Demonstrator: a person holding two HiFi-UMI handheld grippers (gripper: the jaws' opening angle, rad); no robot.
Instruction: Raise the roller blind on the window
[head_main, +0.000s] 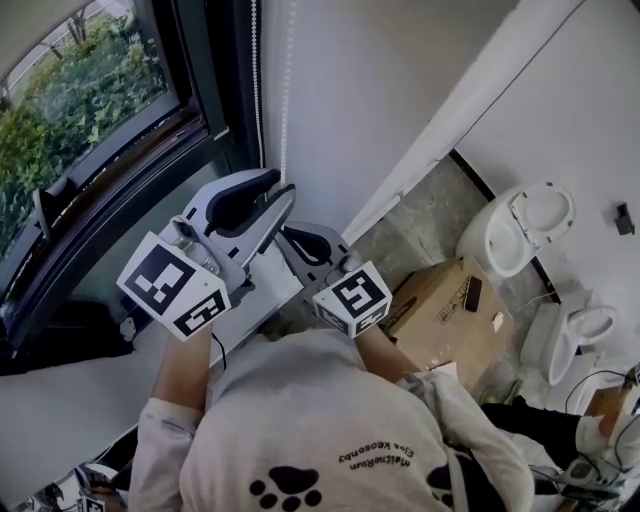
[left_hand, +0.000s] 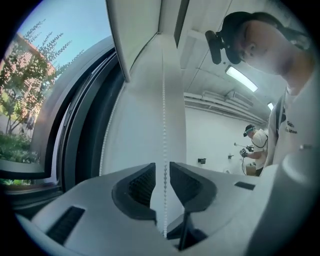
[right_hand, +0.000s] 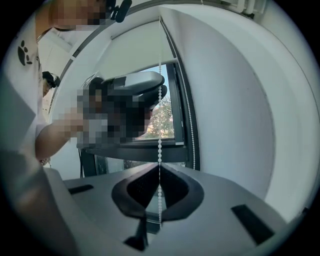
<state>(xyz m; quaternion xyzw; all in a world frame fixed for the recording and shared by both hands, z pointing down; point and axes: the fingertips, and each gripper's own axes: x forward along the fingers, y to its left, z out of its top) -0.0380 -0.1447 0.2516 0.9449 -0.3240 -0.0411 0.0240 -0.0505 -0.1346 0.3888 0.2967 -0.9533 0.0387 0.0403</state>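
A white bead chain (right_hand: 159, 100) hangs down beside the window (head_main: 90, 90). The white roller blind (right_hand: 132, 52) covers the upper part of the glass. My right gripper (right_hand: 159, 170) is shut on the chain, which runs straight up from its pinched pads. Higher on the same strand, my left gripper (left_hand: 162, 175) is open; the chain (left_hand: 164, 125) passes through the gap and neither pad touches it. In the head view the left gripper (head_main: 275, 190) is just above the right gripper (head_main: 292, 236), close to the wall. A second strand (left_hand: 106, 145) hangs nearer the frame.
A dark window frame (head_main: 215, 90) and a white sill (head_main: 60, 400) lie to the left. On the floor to the right are a cardboard box (head_main: 445, 305) and two white toilets (head_main: 525, 225) (head_main: 580, 330). Another person (left_hand: 257, 142) stands far across the room.
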